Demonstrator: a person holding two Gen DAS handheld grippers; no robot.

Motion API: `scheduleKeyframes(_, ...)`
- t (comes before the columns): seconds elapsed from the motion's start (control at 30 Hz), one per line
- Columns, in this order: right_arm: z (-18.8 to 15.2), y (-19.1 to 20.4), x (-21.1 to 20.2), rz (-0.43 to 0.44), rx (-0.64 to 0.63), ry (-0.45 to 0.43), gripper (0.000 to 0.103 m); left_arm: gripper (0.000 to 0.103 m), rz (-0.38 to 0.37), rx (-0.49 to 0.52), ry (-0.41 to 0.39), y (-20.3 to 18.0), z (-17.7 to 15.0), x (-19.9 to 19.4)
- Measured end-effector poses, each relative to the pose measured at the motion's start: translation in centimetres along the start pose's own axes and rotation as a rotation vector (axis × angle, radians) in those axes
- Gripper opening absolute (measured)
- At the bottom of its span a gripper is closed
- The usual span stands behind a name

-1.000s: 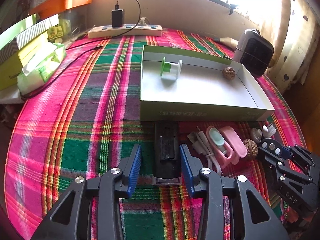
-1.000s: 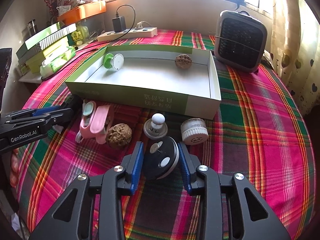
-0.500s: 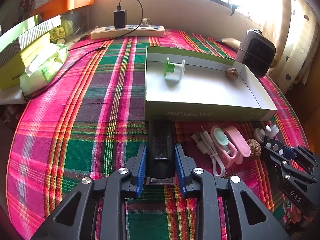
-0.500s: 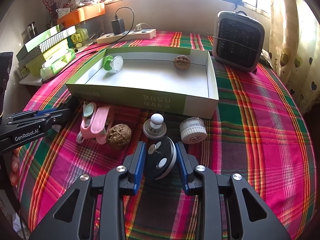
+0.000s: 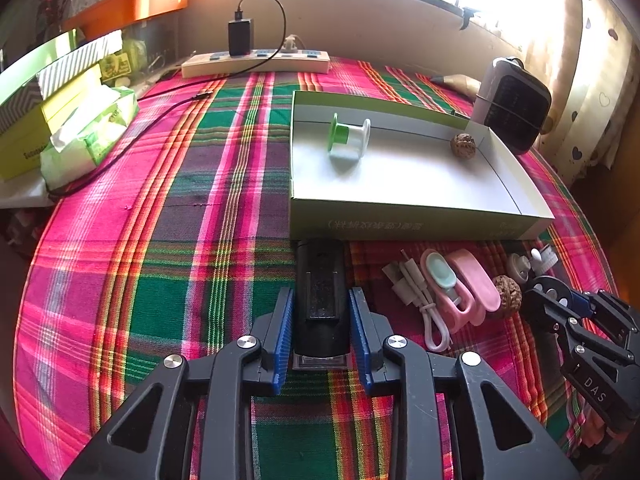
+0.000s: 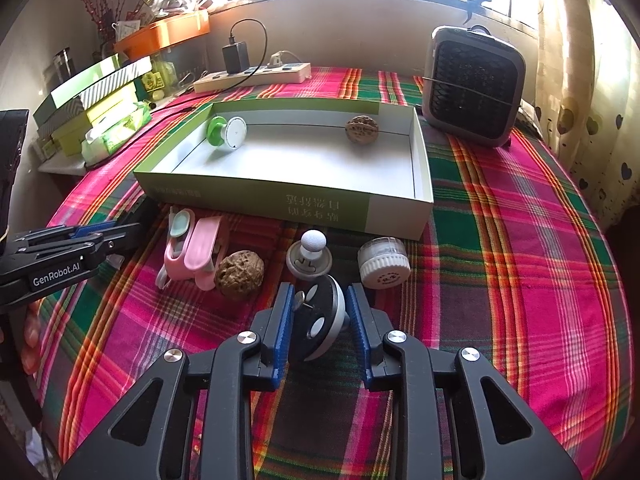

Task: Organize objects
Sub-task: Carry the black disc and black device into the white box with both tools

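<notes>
Objects for sorting lie low in both views: the left gripper (image 5: 322, 330) has its blue pads clamped on a black block-shaped device (image 5: 320, 280), while the right gripper (image 6: 320, 330) grips a black-and-grey disc (image 6: 320, 322) held on edge, both probably ready to lift. Just beyond sit a walnut (image 6: 239, 273), a pink case (image 6: 196, 248), a knobbed puck (image 6: 309, 258) and a small white jar (image 6: 383, 267); what the puck is, I cannot tell. Mid-frame, the green-sided tray (image 6: 256, 194) holds a green-and-white spool (image 6: 226, 131) and another walnut (image 6: 362, 129), suggesting the destination. Plaid cloth (image 6: 520, 240) covers the table; a heater (image 6: 474, 88) and power strip (image 6: 252, 74) stand under the bright window.
</notes>
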State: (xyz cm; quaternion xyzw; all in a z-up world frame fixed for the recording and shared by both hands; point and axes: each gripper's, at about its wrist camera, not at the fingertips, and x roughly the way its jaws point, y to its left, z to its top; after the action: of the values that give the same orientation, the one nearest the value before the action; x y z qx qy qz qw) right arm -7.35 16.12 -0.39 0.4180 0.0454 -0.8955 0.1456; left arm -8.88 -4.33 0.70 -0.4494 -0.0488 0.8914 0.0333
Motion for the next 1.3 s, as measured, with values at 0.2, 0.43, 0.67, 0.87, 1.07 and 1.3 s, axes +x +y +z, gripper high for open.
scheduleKeyframes(0.2,-0.1,0.0,-0.1,0.0,-0.001,-0.002,0.028,0.025,0.002,0.001,0.0,-0.1,-0.1,-0.1)
scheduleKeyframes(0.43,0.0,0.1,-0.3,0.0,-0.001,-0.007,0.028,0.025,0.004,-0.002,-0.002,-0.1,-0.3,-0.4)
scheduleKeyframes(0.67,0.2,0.2,-0.9,0.004,-0.001,-0.022,0.028,0.025,-0.009,0.008,-0.014,-0.2,-0.2,-1.3)
scheduleKeyframes(0.87,0.7,0.3,-1.5,0.014,0.002,-0.04,0.028,0.025,-0.03,0.016,-0.022,-0.5,0.1,-2.2)
scheduleKeyframes(1.07,1.5,0.3,-2.0,0.027,0.002,-0.058,0.028,0.025,-0.045,0.029,-0.04,-0.9,1.0,-3.0)
scheduleKeyframes(1.3,3.5,0.4,-2.1,0.039,-0.014,-0.081,0.028,0.025,-0.051,0.046,-0.055,-1.5,2.4,-3.0)
